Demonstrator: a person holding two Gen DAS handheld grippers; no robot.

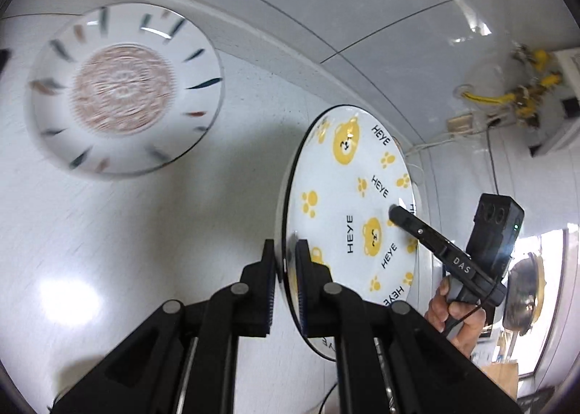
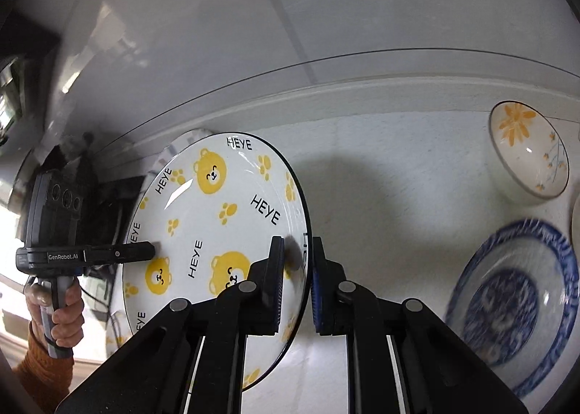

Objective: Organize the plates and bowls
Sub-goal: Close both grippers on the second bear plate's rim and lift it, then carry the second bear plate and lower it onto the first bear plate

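Observation:
A white plate with yellow bears and "HEYE" lettering (image 1: 348, 203) is held tilted above the white counter, gripped at opposite rims. My left gripper (image 1: 284, 261) is shut on its rim in the left wrist view. My right gripper (image 2: 295, 261) straddles the opposite rim (image 2: 217, 214), and its jaws look closed on it. The right gripper also shows in the left wrist view (image 1: 427, 232), and the left gripper in the right wrist view (image 2: 119, 254).
A brown-centred plate with dark dashes (image 1: 125, 91) lies on the counter at left. An orange-flower bowl (image 2: 529, 153) and a blue-patterned plate (image 2: 514, 301) lie at right. A raised counter edge (image 2: 326, 87) and wall run behind.

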